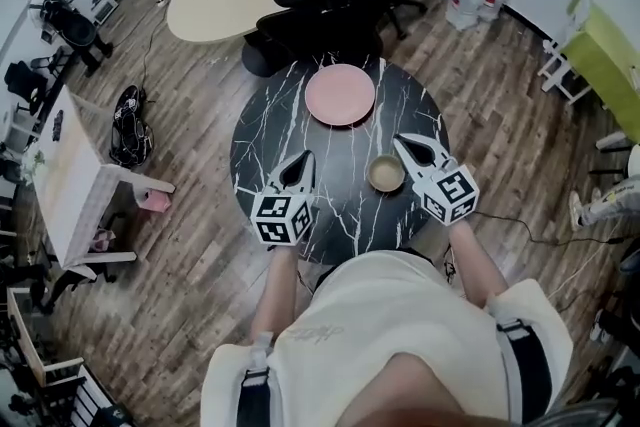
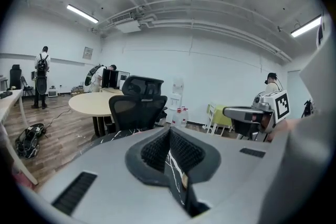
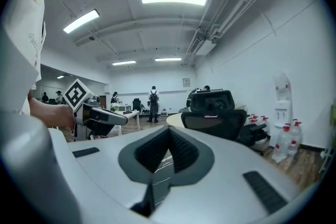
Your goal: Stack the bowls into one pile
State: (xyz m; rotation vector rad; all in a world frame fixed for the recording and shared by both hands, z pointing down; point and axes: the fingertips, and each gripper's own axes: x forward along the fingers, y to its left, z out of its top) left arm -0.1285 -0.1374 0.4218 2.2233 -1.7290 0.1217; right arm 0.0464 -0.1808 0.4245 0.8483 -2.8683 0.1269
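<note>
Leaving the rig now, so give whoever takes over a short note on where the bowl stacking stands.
Left gripper: shut, empty, over the table's near left.
Right gripper: shut, empty, just right of the small tan bowl.
Things: pink bowl at the far side of the black table; the tan bowl sits apart, nearer.
Done: no pile visible.
Left: probably set the tan bowl in the pink one.
</note>
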